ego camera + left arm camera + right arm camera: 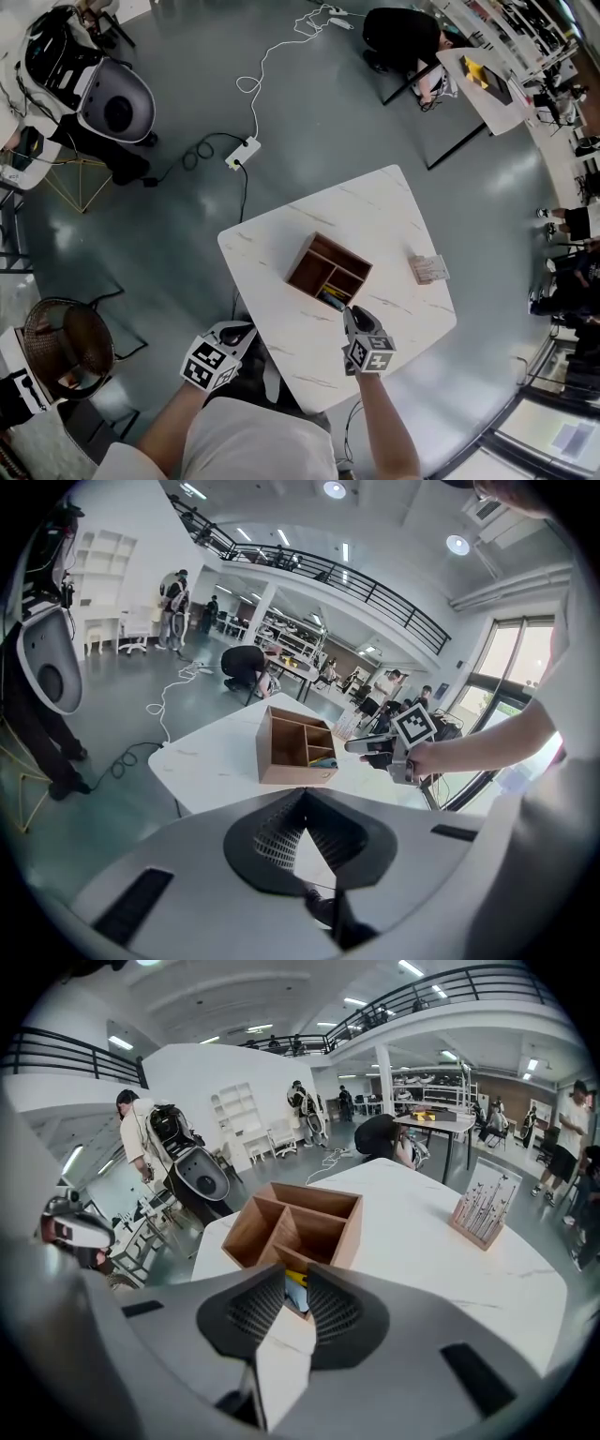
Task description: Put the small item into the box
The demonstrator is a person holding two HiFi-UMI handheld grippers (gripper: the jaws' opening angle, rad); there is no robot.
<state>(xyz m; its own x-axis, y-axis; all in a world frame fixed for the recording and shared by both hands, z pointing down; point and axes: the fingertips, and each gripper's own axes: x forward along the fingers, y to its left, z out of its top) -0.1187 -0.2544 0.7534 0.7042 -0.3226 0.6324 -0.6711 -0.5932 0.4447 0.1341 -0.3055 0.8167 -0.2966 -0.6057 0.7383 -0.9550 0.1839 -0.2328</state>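
Note:
A wooden box with several compartments stands mid-table on the white marble table. The small item, yellow and blue, lies in the box's near compartment; in the right gripper view the small item shows through the gap between the jaws. My right gripper hovers just short of the box, jaws apart, holding nothing. My left gripper hangs off the table's near-left edge, its jaws meeting at the tips. From there the box and right gripper show side by side.
A small stand of printed cards sits at the table's right side. A power strip and its cable lie on the floor beyond. A wicker chair stands at the left. A person crouches by another table.

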